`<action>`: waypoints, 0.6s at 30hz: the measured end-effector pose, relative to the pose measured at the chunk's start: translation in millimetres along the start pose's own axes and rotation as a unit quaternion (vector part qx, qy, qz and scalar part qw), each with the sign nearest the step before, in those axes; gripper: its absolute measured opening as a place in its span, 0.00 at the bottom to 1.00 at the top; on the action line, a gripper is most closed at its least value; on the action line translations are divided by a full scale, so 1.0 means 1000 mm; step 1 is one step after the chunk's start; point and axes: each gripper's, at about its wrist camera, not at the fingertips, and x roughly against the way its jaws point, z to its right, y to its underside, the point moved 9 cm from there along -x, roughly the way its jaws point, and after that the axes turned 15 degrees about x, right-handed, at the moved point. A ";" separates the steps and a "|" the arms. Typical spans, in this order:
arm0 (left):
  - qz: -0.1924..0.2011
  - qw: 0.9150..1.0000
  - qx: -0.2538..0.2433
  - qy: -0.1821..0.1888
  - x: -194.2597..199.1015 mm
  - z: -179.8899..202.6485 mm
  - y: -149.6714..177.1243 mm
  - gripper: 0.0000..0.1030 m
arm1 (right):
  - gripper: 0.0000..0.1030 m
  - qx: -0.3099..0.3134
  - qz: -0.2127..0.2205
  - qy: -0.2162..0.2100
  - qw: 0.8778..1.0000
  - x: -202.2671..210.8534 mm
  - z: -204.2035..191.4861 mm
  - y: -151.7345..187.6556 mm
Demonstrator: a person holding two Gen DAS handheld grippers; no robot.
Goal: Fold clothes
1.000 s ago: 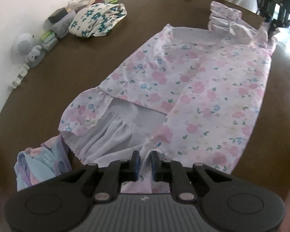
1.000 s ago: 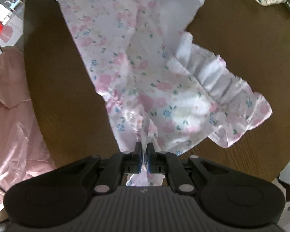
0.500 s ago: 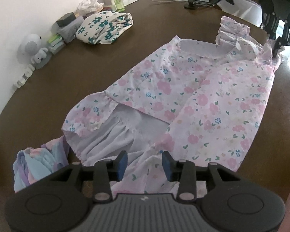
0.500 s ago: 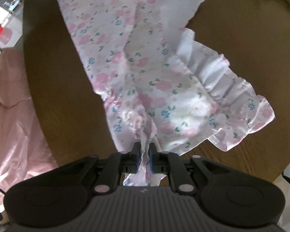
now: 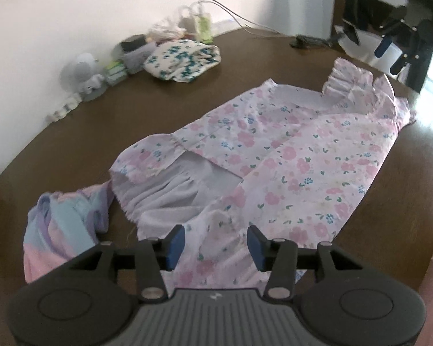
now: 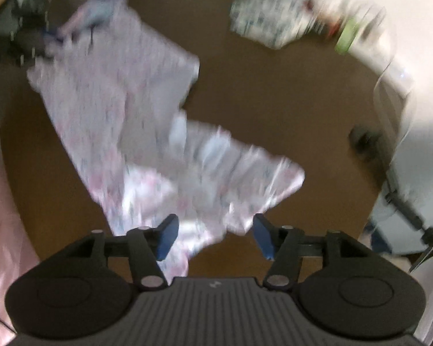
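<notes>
A pink floral dress (image 5: 303, 155) lies flat on the brown table (image 5: 130, 109), its right side folded over the middle and the white lining showing at the hem. My left gripper (image 5: 215, 239) hovers over the hem corner. Its jaws are opening, and the fabric lies loose below them, not pinched. In the right wrist view, which is blurred, my right gripper (image 6: 215, 230) hangs above the ruffled shoulder end of the dress (image 6: 106, 109). Its jaws are also opening and hold nothing. The right gripper (image 5: 391, 54) shows far off beyond the neckline, lifted off the cloth.
A folded white garment with green flowers (image 5: 182, 60) lies at the back. A pastel blue and pink garment (image 5: 63, 225) sits beside the hem. A small white fan (image 5: 80, 69), chargers and cables (image 5: 199, 20) line the wall. Pink cloth (image 6: 3, 230) hangs off the table edge.
Both grippers have let go of the dress and drawn back from it. The left opened first, the right in the last half second. The dress has settled flat.
</notes>
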 end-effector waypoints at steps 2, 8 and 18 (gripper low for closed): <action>0.008 1.000 0.014 0.000 0.002 -0.001 0.007 0.44 | 0.65 -0.005 0.065 0.035 0.997 0.010 -0.019 -0.019; 0.025 0.999 0.043 0.022 0.003 0.012 0.026 0.24 | 0.34 -0.062 0.192 0.058 0.978 -0.007 -0.093 -0.066; 0.068 0.993 0.046 0.084 -0.021 0.075 0.013 0.24 | 0.27 -0.062 0.224 0.019 0.972 -0.122 -0.187 -0.139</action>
